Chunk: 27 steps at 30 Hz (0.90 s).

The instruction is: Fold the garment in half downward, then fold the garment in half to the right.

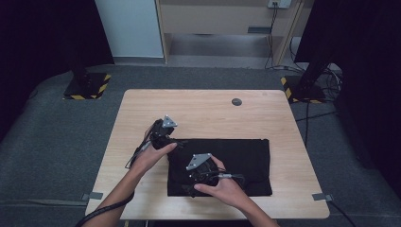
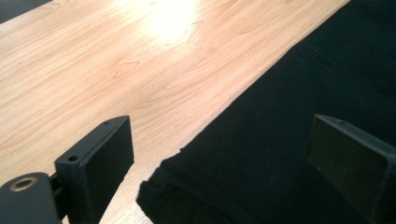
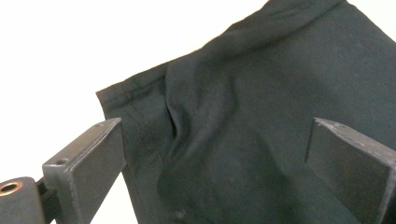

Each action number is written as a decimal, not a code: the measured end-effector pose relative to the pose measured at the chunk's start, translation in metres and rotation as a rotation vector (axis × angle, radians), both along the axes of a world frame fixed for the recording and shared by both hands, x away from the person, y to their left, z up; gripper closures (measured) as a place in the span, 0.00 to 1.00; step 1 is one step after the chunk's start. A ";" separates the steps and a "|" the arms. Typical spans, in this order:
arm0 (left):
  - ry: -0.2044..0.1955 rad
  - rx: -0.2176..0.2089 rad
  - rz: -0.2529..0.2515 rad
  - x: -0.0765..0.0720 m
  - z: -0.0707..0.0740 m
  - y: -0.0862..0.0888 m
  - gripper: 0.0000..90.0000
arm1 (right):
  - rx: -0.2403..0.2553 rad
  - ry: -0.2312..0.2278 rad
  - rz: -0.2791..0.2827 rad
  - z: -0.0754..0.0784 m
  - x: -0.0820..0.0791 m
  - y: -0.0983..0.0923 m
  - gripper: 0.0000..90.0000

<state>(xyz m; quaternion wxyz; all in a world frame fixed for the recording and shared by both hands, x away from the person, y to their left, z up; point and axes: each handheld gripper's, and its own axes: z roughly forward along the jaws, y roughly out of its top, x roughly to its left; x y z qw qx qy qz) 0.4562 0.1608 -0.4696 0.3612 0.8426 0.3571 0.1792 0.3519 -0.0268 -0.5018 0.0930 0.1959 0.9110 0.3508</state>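
1. Nearest the table's front edge, the right gripper point(image 1: 193, 185) hovers over the near-left part of a folded black garment point(image 1: 246, 161), jaws spread wide, nothing between them
2. Further back, the left gripper point(image 1: 166, 138) sits at the garment's far-left corner, jaws wide apart; one over bare wood, one over cloth
3. The garment lies flat on the wooden table point(image 1: 198, 111), right of centre; beyond it, a dark round cap point(image 1: 236, 101)
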 end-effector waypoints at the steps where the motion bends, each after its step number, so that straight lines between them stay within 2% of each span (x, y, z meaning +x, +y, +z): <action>1: 0.000 0.000 0.001 0.001 0.000 0.001 0.07 | -0.001 0.001 0.001 0.000 0.000 0.003 0.06; 5: -0.002 0.003 0.000 0.005 -0.002 0.003 0.07 | -0.002 0.003 0.007 -0.001 -0.001 0.010 0.06; 9: -0.003 0.034 -0.022 0.008 -0.005 0.005 0.07 | -0.002 0.004 0.010 -0.003 -0.002 0.018 0.06; 13: -0.005 0.032 -0.019 0.013 -0.005 0.007 0.07 | -0.015 0.005 0.021 -0.007 -0.004 0.023 0.06; 20: -0.012 0.043 -0.015 0.024 -0.005 0.008 0.07 | -0.025 0.018 0.019 -0.015 -0.007 0.025 0.07; 27: -0.012 0.054 -0.011 0.032 -0.010 0.007 0.08 | -0.022 0.008 0.015 -0.017 -0.012 0.023 0.07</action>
